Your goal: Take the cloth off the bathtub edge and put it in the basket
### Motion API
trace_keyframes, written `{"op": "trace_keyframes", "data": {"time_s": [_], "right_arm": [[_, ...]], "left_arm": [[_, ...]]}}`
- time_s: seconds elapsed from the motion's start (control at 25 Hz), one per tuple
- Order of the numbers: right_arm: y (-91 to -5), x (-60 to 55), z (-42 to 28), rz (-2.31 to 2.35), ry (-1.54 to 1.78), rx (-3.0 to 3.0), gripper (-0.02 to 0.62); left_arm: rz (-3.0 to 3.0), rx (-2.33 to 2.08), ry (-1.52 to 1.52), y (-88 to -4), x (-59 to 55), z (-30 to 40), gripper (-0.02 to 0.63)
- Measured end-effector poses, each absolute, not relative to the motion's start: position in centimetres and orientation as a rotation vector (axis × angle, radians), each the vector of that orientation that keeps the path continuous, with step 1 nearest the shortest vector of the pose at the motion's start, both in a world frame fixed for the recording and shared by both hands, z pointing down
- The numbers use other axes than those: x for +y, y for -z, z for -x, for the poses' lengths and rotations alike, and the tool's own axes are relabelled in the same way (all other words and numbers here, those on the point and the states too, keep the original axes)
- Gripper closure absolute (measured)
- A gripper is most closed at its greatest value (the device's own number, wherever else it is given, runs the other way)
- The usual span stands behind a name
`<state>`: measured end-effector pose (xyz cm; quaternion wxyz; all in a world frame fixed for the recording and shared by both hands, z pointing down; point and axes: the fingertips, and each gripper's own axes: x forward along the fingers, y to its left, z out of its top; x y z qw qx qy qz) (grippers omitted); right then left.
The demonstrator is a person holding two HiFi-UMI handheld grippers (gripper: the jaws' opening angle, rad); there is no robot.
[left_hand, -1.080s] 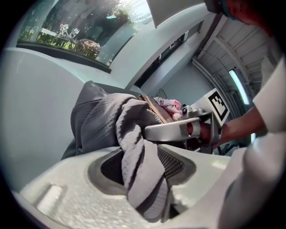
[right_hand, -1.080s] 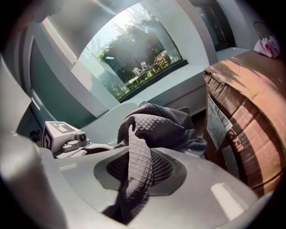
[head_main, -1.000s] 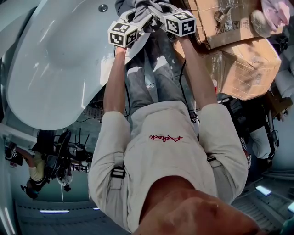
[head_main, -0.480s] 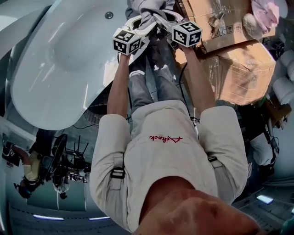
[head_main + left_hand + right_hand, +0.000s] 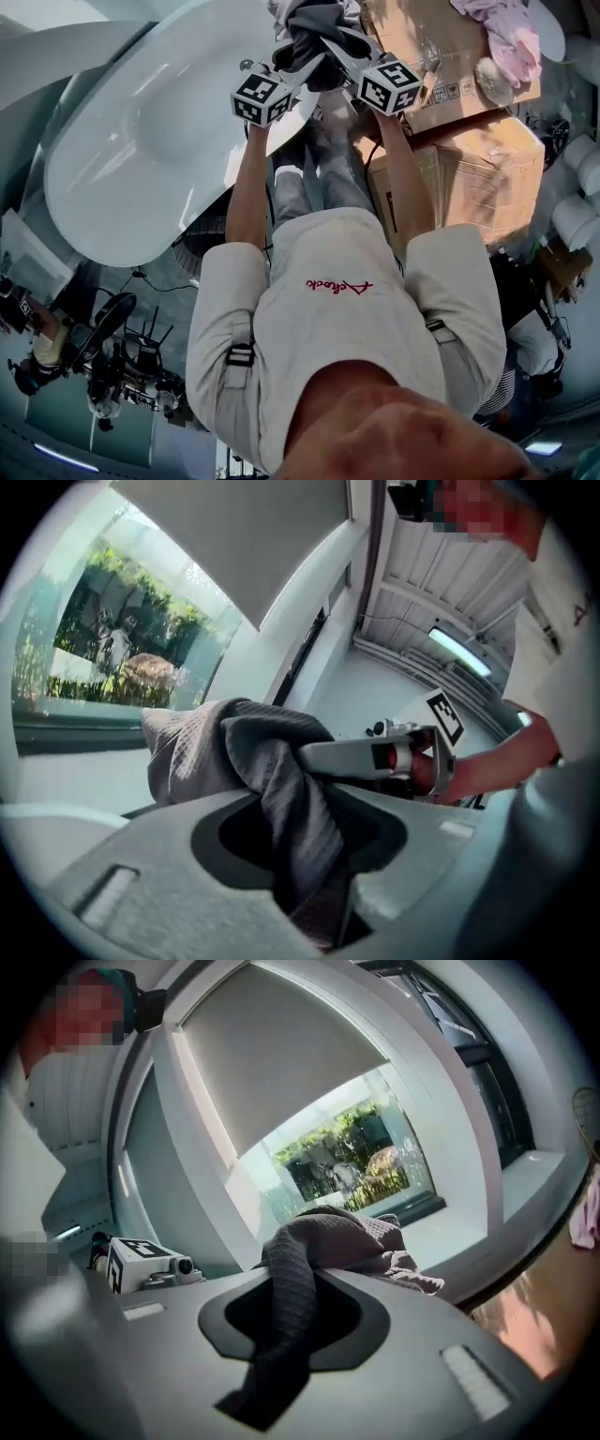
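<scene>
A grey waffle-weave cloth (image 5: 309,33) hangs bunched between my two grippers at the top of the head view, lifted off the white bathtub (image 5: 141,141). My left gripper (image 5: 298,52) is shut on one fold of it, having closed a little tighter in the last second; in the left gripper view the cloth (image 5: 272,780) runs down into that gripper (image 5: 314,892). My right gripper (image 5: 326,39) is shut on another fold; the cloth (image 5: 300,1260) drapes over and into that gripper (image 5: 272,1372). No basket shows in any view.
Stacked cardboard boxes (image 5: 469,169) stand right of the tub, with a pink cloth (image 5: 506,37) on top. A large window (image 5: 347,1162) with a half-lowered blind faces both grippers. The person's legs stand between tub and boxes.
Both grippers have risen together with the cloth held between them. The cloth now hangs free of the tub edge, and the tub has slid left and down in the head view.
</scene>
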<state>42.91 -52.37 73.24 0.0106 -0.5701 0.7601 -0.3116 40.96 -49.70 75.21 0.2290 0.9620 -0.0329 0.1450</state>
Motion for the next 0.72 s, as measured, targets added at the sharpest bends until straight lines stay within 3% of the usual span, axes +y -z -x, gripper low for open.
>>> {"op": "trace_keyframes", "data": {"time_s": [0.72], "right_arm": [[-47.8,-56.7,-39.1,1.631,0.463,2.534,0.517]], "left_arm": [[-2.929,-0.316,-0.163,-50.7,-54.6,-37.6,0.443]]}}
